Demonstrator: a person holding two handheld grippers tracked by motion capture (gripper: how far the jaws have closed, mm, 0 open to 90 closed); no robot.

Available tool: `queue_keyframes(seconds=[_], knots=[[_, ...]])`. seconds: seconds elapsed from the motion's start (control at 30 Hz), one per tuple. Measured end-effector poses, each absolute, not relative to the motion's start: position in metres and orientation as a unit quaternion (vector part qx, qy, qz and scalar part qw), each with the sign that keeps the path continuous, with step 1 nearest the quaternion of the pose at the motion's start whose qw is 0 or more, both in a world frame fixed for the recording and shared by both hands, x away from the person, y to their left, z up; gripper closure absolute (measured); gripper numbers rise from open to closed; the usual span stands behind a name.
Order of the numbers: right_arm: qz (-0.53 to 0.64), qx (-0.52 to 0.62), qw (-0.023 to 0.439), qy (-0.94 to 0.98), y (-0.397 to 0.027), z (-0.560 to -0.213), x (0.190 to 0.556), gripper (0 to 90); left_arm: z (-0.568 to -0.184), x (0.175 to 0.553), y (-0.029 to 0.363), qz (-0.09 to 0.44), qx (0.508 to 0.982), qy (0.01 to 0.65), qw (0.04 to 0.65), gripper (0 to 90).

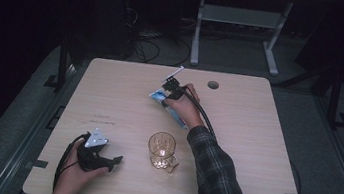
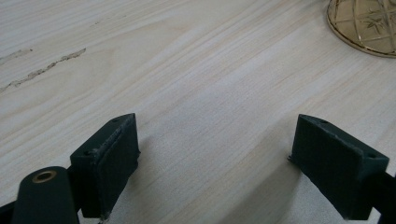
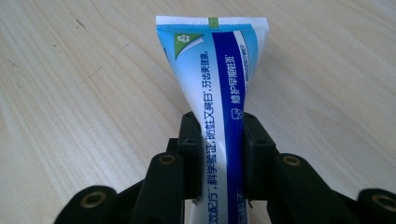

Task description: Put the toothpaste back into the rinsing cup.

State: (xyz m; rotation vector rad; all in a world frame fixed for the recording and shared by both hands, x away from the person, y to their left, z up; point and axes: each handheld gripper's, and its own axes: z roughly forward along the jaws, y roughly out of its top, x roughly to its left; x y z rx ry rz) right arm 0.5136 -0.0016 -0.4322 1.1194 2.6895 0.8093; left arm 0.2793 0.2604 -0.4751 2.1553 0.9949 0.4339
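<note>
Nearest the person, the left gripper (image 1: 113, 162) rests low on the wooden table (image 1: 263, 154) at the front left, held in the left hand (image 1: 77, 173). In the left gripper view its two black jaws stand wide apart with bare tabletop between them, so it holds nothing; the base of the glass shows at the upper right corner of that view, apart from the jaws.

Just beyond and to the right stands the amber cut glass (image 1: 161, 150), upright and seemingly empty, near the front middle of the table.

Farther out, the right forearm in a plaid sleeve (image 1: 215, 176) reaches toward the table centre, where the right gripper (image 1: 170, 87) is closed on a blue-and-white toothpaste tube (image 3: 219, 70). In the right gripper view the jaws pinch the tube across its body from both sides, the flat crimped end pointing away from the camera over the table. In the high view the tube (image 1: 158, 95) lies low, at or just above the tabletop; whether it touches cannot be told.

Farthest, a round cable hole (image 1: 213, 85) marks the table's back edge.

Judged progress: the grasp on the tube is secured, so the pick-up stage appears complete or nearly so. If the tube is meant for the glass, what remains is lifting it, carrying it over and setting it inside, with the idle gripper free to steady the glass.
</note>
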Motion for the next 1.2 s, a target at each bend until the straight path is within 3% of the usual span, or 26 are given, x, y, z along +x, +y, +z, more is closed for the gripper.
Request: queue_keyframes(seconds=[1.2], knots=[[0.362,0.375,0.078,0.850,-0.054,-0.377,0.489,73.3,-0.475,0.279,0.260,0.169,0.835,0.385,0.356,13.8]])
